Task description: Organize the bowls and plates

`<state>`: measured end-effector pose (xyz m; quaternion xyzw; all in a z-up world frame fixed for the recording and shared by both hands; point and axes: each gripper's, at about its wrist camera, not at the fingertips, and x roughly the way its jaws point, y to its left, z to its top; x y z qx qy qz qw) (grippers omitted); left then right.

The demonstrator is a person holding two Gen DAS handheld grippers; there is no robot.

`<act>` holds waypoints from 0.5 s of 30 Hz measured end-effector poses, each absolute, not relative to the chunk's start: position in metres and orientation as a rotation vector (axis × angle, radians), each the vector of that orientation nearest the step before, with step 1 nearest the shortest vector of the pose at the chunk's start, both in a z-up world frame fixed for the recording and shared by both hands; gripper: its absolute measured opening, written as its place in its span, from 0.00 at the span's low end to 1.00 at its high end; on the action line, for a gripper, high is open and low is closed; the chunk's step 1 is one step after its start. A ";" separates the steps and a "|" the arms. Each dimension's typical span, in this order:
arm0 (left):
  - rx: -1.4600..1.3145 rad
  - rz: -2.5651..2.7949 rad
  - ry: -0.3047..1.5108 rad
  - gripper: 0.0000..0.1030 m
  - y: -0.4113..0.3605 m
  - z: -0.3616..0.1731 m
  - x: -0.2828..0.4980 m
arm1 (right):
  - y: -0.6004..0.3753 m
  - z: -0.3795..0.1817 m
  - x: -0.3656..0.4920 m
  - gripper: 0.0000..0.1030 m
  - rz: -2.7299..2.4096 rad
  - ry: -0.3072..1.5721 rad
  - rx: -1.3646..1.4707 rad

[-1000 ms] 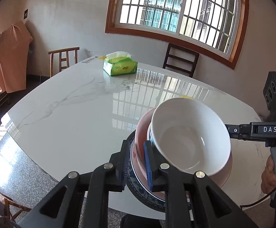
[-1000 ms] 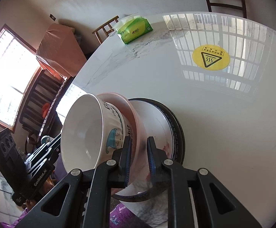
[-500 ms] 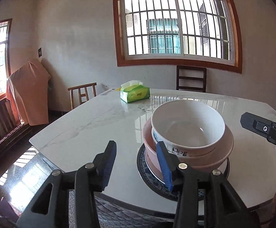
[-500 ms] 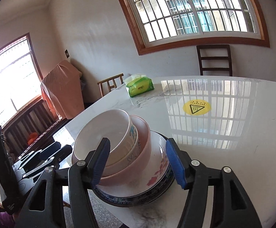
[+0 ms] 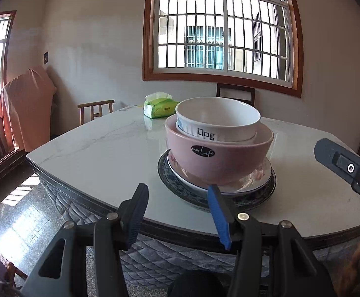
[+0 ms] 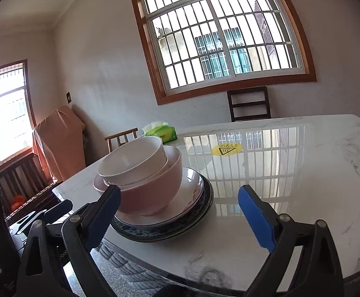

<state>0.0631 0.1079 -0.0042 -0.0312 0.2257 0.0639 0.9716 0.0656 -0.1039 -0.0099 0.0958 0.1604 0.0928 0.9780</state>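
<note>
The right gripper (image 6: 182, 212) has its blue-padded jaws spread wide and opening further, with nothing pressed between them; the stack's near edge shows in the gap just ahead of its left finger, untouched; the left gripper (image 5: 177, 212) stands about half open and grips nothing, its jaws short of the table's near edge, the right-hand fingertip just in front of the stack's rim in the picture, though I cannot tell whether it touches.

The marble table (image 5: 93, 153) carries the stack near its near edge, straight ahead of the left gripper and ahead-left of the right one; at the bottom lies a dark blue-patterned plate (image 5: 259, 198); on it sits a white plate (image 5: 264, 170) with a reddish floral print; in that stands a pink bowl (image 5: 219, 158); nested inside is a white bowl (image 5: 217, 116), leaning a little in the right wrist view; the right gripper's body shows at the right edge of the left wrist view, beside the stack.

The pink bowl bears a black oval reading "ENJOY Life"; the white bowl shows blocky black letters like "Dog"; a green tissue pack (image 5: 159, 107) lies at the far side, its print too small to read; a round yellow sticker (image 6: 225, 149) with a warning triangle sits mid-table.
</note>
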 end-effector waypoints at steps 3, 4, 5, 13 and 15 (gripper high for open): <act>-0.077 0.120 0.480 0.49 0.108 -0.009 0.058 | -0.106 -0.011 0.055 0.94 0.161 0.312 0.205; -0.081 0.121 0.482 0.50 0.108 -0.010 0.054 | -0.106 -0.010 0.053 0.95 0.160 0.310 0.212; -0.081 0.123 0.478 0.50 0.108 -0.010 0.052 | -0.107 -0.010 0.051 0.96 0.159 0.310 0.219; -0.042 0.107 0.373 0.67 0.100 -0.004 0.022 | -0.097 -0.013 0.028 0.97 0.145 0.287 0.172; -0.036 0.115 0.354 0.73 0.098 0.000 0.017 | -0.097 -0.011 0.025 0.98 0.137 0.276 0.168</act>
